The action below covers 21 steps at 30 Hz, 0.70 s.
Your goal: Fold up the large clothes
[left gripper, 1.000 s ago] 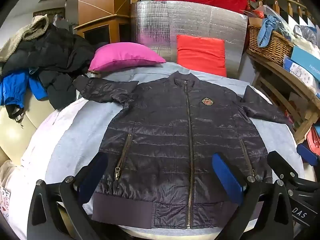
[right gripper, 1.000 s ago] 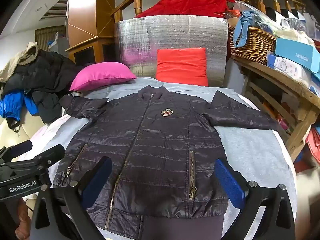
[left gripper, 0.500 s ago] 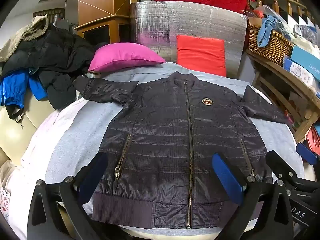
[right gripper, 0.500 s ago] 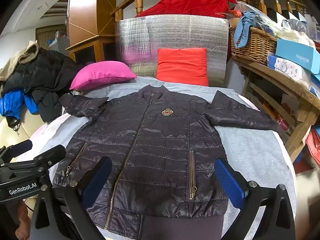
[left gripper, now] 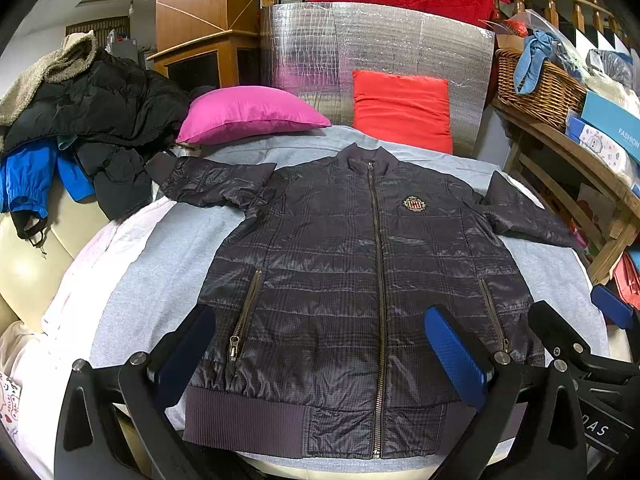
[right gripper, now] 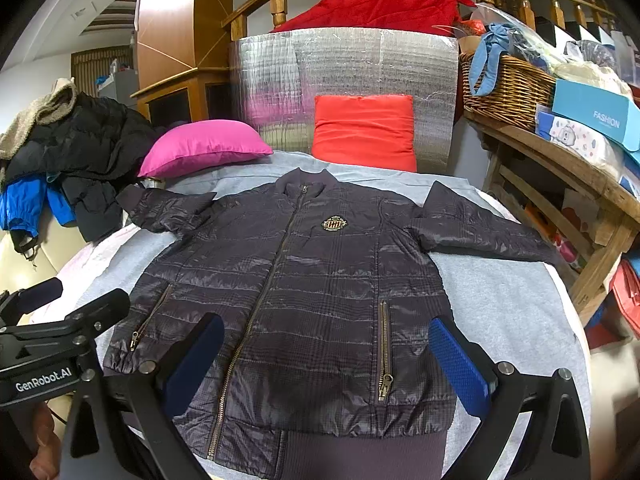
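Note:
A dark quilted zip jacket [left gripper: 340, 272] lies flat and face up on a grey-covered table [left gripper: 168, 264], zipped, both sleeves spread out sideways, hem toward me. It also shows in the right wrist view [right gripper: 312, 288]. My left gripper [left gripper: 320, 356] is open and empty, hovering over the jacket's lower hem. My right gripper [right gripper: 328, 360] is open and empty, over the hem's right half. The right gripper shows at the right edge of the left wrist view [left gripper: 580, 344]; the left gripper shows at the left of the right wrist view [right gripper: 52, 328].
A pink pillow [left gripper: 248, 114] and a red pillow [left gripper: 400, 108] lie at the table's far edge before a silver foil panel [left gripper: 380, 48]. A pile of dark and blue coats [left gripper: 80, 128] sits left. A wooden shelf with a wicker basket [left gripper: 536, 88] and boxes stands right.
Both grippers have crept slightly forward over the jacket's hem. The jacket has not moved and both grippers stay open.

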Motion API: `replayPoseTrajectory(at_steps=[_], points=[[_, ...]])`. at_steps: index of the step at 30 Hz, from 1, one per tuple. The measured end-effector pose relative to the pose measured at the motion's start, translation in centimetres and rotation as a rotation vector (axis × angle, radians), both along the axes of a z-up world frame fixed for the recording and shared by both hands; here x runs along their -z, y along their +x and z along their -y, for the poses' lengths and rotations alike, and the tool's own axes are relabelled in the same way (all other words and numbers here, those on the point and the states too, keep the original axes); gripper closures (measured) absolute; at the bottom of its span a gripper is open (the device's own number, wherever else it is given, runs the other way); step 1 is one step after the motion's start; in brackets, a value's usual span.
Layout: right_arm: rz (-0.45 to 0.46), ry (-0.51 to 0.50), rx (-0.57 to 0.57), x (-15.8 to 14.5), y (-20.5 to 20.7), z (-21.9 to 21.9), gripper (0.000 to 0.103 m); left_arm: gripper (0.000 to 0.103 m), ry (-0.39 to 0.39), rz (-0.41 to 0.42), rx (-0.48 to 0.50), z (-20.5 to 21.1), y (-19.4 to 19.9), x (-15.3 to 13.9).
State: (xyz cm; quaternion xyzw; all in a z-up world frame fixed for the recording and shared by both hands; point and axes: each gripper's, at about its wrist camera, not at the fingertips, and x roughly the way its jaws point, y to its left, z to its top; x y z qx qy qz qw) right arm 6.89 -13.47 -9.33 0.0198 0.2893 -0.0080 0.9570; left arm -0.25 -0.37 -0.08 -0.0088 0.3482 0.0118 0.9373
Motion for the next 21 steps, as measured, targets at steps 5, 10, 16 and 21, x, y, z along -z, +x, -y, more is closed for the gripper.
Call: replayPoseTrajectory(at_steps=[5, 10, 16, 21], points=[[0.000, -0.004, -0.001, -0.09, 0.10, 0.00, 0.000, 0.000, 0.001, 0.001, 0.001, 0.17, 0.06, -0.30], [0.002, -0.005, 0.000, -0.24, 0.04, -0.06, 0.000, 0.000, 0.001, 0.002, 0.001, 0.22, 0.06, -0.33], [0.003, -0.008, 0.000, -0.33, 0.03, -0.08, 0.000, 0.000, 0.000, 0.000, 0.000, 0.17, 0.06, -0.32], [0.000, -0.008, 0.001, -0.42, -0.02, -0.14, 0.000, 0.000, -0.002, 0.000, 0.000, 0.20, 0.07, -0.38]])
